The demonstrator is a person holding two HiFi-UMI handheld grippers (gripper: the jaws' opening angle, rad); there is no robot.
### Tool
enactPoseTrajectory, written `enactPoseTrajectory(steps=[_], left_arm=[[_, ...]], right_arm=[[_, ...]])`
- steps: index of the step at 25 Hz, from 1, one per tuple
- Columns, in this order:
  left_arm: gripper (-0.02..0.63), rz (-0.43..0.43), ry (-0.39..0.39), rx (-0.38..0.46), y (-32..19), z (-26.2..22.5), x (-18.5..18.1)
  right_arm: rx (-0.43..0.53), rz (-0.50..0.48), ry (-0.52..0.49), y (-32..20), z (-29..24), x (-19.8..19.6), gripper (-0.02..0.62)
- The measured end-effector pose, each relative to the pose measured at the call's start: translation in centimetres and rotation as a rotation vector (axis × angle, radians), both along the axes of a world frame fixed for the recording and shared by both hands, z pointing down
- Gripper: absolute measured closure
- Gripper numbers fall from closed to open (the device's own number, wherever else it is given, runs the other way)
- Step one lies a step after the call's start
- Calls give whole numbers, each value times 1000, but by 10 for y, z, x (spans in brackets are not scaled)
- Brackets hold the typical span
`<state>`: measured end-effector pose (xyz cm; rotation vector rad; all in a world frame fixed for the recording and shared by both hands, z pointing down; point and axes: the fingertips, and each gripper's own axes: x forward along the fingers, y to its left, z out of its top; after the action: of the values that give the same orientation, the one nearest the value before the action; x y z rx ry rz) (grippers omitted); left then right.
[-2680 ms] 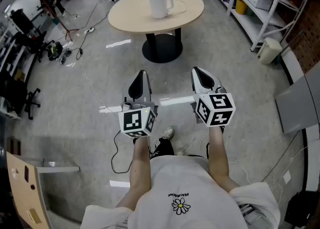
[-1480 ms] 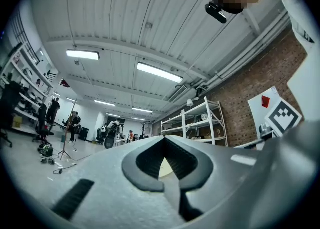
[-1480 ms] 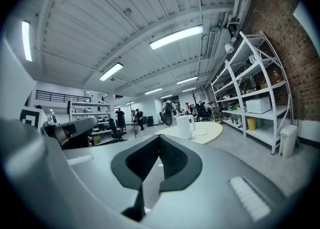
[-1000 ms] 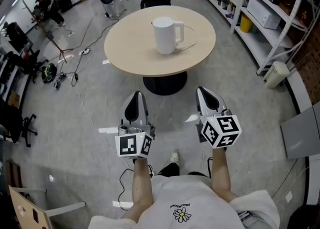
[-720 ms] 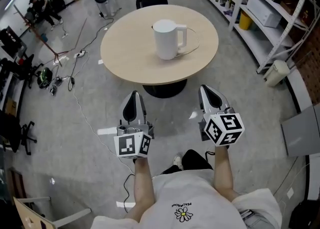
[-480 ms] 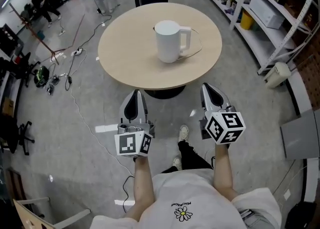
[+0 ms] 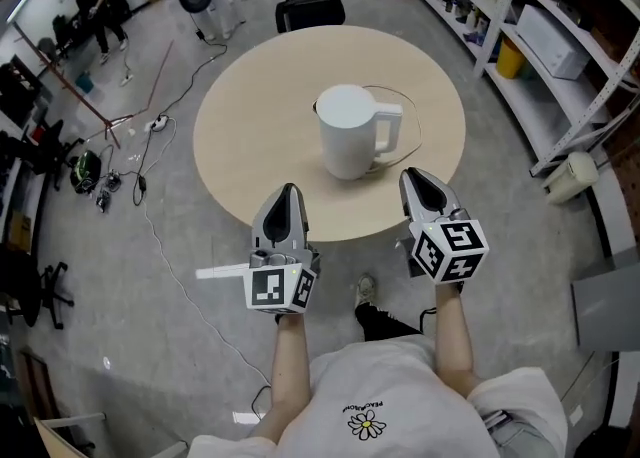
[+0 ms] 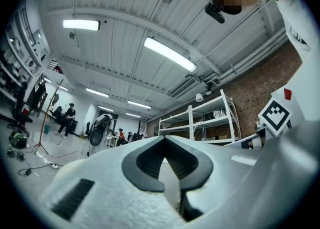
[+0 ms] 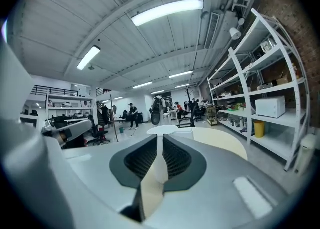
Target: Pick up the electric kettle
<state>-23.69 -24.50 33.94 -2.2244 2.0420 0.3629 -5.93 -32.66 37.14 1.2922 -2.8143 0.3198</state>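
A white electric kettle (image 7: 348,134) stands upright near the middle of the round beige table (image 7: 250,136), with its handle (image 7: 396,136) turned to the right. My left gripper (image 7: 288,192) hovers over the table's near edge, left of the kettle and short of it; its jaws are shut and hold nothing. My right gripper (image 7: 411,179) is just short of the handle, a little to its right. Its jaws are opening to a thin slit with nothing between them. In the right gripper view the kettle (image 9: 162,130) shows through that slit (image 9: 160,139), with the table (image 9: 220,142) beyond.
Metal shelves (image 7: 560,36) with boxes line the right side. A black office chair (image 7: 310,10) stands behind the table. Cables (image 7: 140,186) trail over the floor at the left. A white bin (image 7: 570,176) stands at the right. Further gear and a person are at the far left.
Both grippers have moved forward from open floor to the table's near edge. The kettle and table now lie much closer to them.
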Motion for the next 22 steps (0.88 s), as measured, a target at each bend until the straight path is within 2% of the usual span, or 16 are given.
enactPoseTrajectory(steps=[4, 10, 11, 12, 15, 20, 22], left_arm=[[603, 22, -21, -38, -72, 12, -4], [603, 37, -65, -55, -134, 26, -6], [585, 51, -67, -62, -140, 32, -6], [503, 75, -64, -65, -145, 38, -5], [350, 157, -48, -71, -157, 60, 1], [208, 250, -33, -173, -188, 108, 7], [182, 275, -22, -201, -198, 119, 12]], right_arm=[[36, -24, 96, -67, 4, -19, 561], [59, -4, 123, -131, 11, -26, 535], [56, 2, 141, -137, 17, -25, 526], [50, 11, 158, -143, 24, -23, 515], [9, 37, 175, -157, 50, -17, 492], [-87, 33, 191, -176, 101, -32, 441], [-124, 28, 218, -182, 118, -37, 425]])
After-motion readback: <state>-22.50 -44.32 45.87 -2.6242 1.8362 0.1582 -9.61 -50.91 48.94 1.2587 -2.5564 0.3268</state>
